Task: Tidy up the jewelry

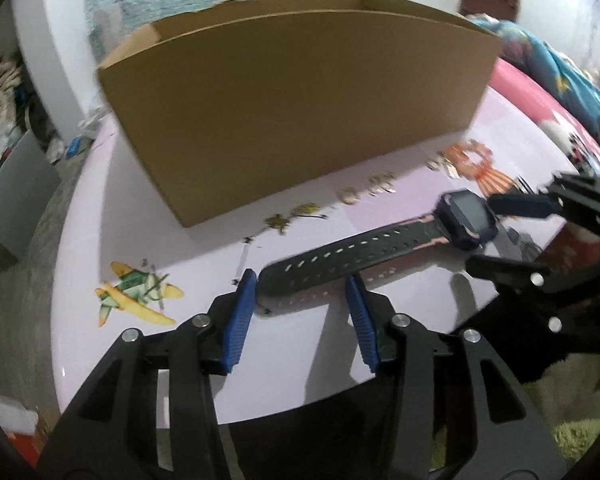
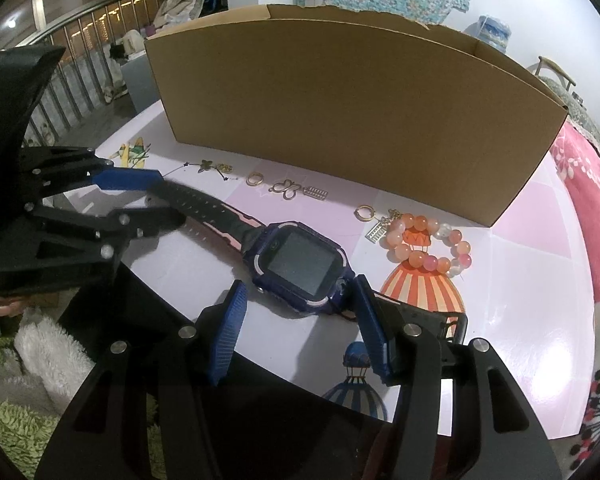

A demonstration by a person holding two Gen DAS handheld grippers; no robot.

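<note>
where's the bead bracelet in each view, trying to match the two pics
Left wrist: bead bracelet at right of centre, blurred, just below the cardboard box's right end.
Right wrist: bead bracelet at right of centre, in front of the box.
Shared landmark: the watch.

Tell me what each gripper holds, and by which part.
Both flank the watch: right gripper at its case, left gripper at its strap end. Whether either pad presses cannot be told.

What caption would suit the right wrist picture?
Left gripper at the strap, right gripper at the watch face, cardboard box behind.
</note>
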